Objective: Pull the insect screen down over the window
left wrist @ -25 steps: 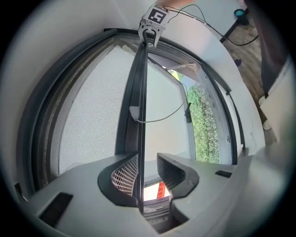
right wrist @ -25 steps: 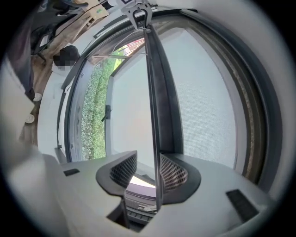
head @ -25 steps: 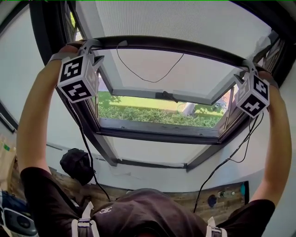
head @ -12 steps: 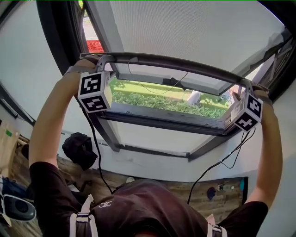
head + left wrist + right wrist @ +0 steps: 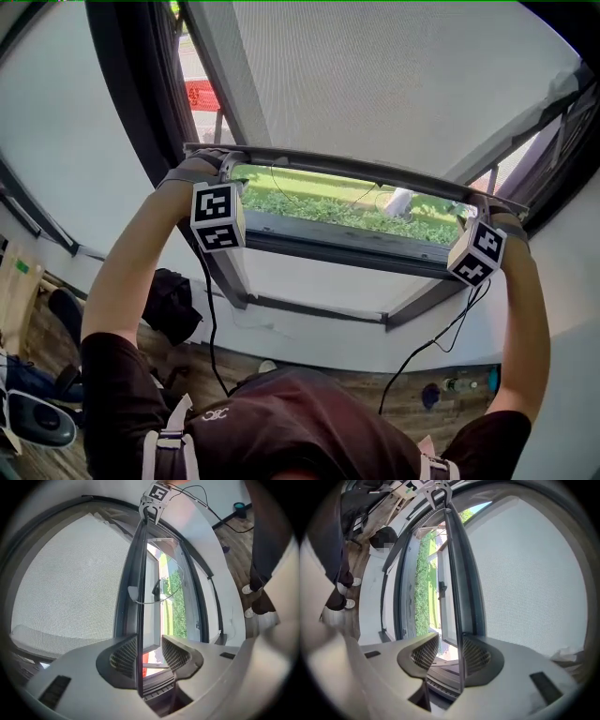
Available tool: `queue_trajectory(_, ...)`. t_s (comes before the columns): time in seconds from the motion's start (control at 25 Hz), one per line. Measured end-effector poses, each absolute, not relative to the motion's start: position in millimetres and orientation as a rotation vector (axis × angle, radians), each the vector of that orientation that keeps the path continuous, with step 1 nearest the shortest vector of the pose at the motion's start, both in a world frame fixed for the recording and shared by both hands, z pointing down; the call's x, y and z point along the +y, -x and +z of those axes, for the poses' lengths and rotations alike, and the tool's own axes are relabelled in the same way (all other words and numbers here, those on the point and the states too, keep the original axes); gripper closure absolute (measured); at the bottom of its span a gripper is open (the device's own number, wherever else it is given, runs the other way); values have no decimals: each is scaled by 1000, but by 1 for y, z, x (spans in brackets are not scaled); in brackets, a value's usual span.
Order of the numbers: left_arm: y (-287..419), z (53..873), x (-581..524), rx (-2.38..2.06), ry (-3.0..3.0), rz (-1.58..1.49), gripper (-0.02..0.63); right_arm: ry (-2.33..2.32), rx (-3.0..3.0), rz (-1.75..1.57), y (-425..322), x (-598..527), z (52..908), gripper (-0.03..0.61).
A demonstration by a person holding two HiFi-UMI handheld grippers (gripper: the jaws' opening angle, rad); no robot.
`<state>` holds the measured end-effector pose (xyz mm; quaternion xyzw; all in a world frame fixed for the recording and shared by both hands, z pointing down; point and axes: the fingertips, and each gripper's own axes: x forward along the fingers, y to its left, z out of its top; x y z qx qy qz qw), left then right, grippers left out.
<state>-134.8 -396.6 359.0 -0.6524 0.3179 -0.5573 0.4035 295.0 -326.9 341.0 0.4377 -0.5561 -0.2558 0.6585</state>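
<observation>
1. The dark window frame (image 5: 131, 131) is standing around both grippers, and the white wall (image 5: 309, 328) is lying below them.
2. The insect screen (image 5: 394, 84) is hanging as grey mesh above the two grippers, covering the upper part of the window. Just below the grippers a strip is showing uncovered, with green lawn (image 5: 319, 202) beyond it.
3. The bottom bar (image 5: 356, 172) of the screen is running from one gripper across to the other, and each gripper is reaching onto one end of it.
4. The left gripper (image 5: 228, 161) is sitting at the bar's left end.
   - Its jaws have just been opening and are standing apart.
   - In the left gripper view the bar's thin edge is passing between the jaws of the left gripper (image 5: 150, 651).
   - The edge is lying against one pad (image 5: 124, 656), with a clear gap to the other pad.
5. The right gripper (image 5: 492, 208) is sitting at the bar's right end.
   - In the right gripper view its jaws (image 5: 450, 651) are also standing apart around the bar.
   - The bar's edge is resting beside one pad (image 5: 480, 657), and daylight is showing between the edge and the opposite pad.
6. A thin cord (image 5: 161, 595) is looping off the bar, ahead of the left gripper's jaws.
</observation>
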Motion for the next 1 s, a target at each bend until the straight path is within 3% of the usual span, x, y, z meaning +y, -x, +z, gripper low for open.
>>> queue_trajectory(1.0,133,543,-392,677,1808,-1581,420,-825,-1299,-350,-297,-324,522,402)
